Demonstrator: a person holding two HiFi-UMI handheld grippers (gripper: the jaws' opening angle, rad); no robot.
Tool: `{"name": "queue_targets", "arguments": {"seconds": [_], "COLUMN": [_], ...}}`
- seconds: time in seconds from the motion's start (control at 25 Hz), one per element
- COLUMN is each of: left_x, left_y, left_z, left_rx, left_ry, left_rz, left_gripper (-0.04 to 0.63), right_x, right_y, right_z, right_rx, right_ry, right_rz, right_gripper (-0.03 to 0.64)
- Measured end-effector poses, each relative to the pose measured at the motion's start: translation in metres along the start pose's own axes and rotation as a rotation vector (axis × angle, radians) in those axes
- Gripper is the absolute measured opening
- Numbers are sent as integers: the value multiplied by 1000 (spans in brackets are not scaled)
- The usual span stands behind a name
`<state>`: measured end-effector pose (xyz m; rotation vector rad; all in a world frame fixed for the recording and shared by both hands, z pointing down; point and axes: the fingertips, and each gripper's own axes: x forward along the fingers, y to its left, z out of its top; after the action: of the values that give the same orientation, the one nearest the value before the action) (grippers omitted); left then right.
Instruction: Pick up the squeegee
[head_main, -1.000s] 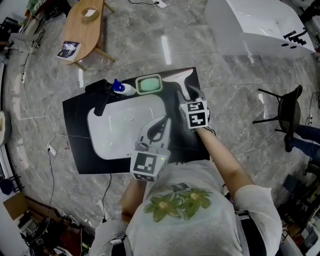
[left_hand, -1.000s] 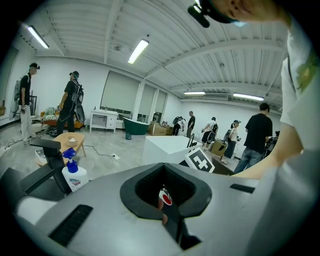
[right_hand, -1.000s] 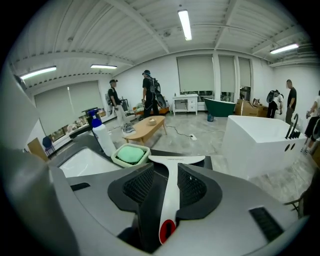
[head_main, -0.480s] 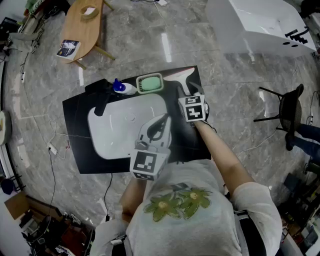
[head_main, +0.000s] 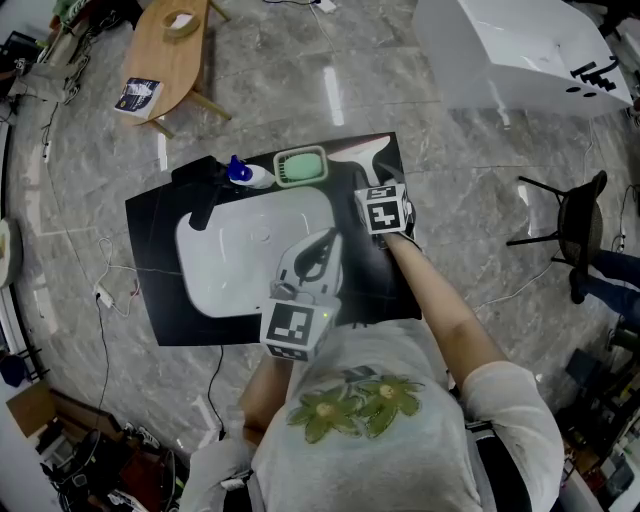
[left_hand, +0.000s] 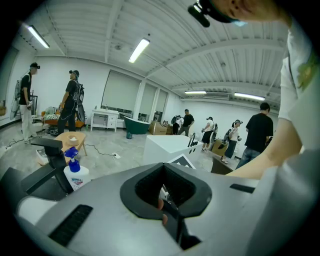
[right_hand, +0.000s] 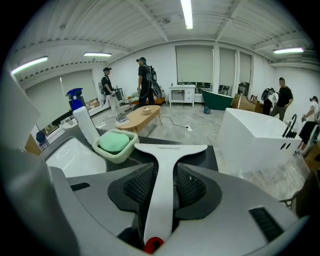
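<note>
A white squeegee (head_main: 358, 151) lies at the far right corner of the black mat (head_main: 160, 290), its handle pointing toward me. In the right gripper view the squeegee (right_hand: 169, 150) handle runs back between the jaws, and the pads press on both its sides. My right gripper (head_main: 378, 190) (right_hand: 164, 186) is shut on that handle, with the blade low over the mat. My left gripper (head_main: 328, 240) (left_hand: 165, 167) hovers over the white sink basin (head_main: 240, 250), jaws together and nothing held.
A green sponge in its dish (head_main: 299, 167) (right_hand: 116, 142) and a spray bottle (head_main: 245, 176) (left_hand: 75, 172) sit left of the squeegee. A black faucet (head_main: 205, 190) is at the mat's back left. A wooden table (head_main: 170, 45), a white bathtub (head_main: 520, 50) and a chair (head_main: 575, 225) stand around.
My right gripper has moved forward along the squeegee handle toward the blade. The left gripper has stayed where it was.
</note>
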<state>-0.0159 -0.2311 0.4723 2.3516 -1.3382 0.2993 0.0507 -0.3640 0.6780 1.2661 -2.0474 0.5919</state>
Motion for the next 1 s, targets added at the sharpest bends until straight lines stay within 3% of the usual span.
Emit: {"name": "queue_targets", "arguments": {"seconds": [0.4, 1.0], "left_x": [0, -3], "left_y": [-3, -8], "left_z": [-4, -4], "left_rx": [1, 26], "left_ry": [1, 10], "left_rz": [-5, -9], "left_gripper": [8, 8], "right_x": [4, -1], "right_y": [-5, -9], "right_z": [-1, -1], "right_rx": [2, 25], "right_ry": [10, 14], "right_rz": [-31, 5], "right_gripper": [113, 97]}}
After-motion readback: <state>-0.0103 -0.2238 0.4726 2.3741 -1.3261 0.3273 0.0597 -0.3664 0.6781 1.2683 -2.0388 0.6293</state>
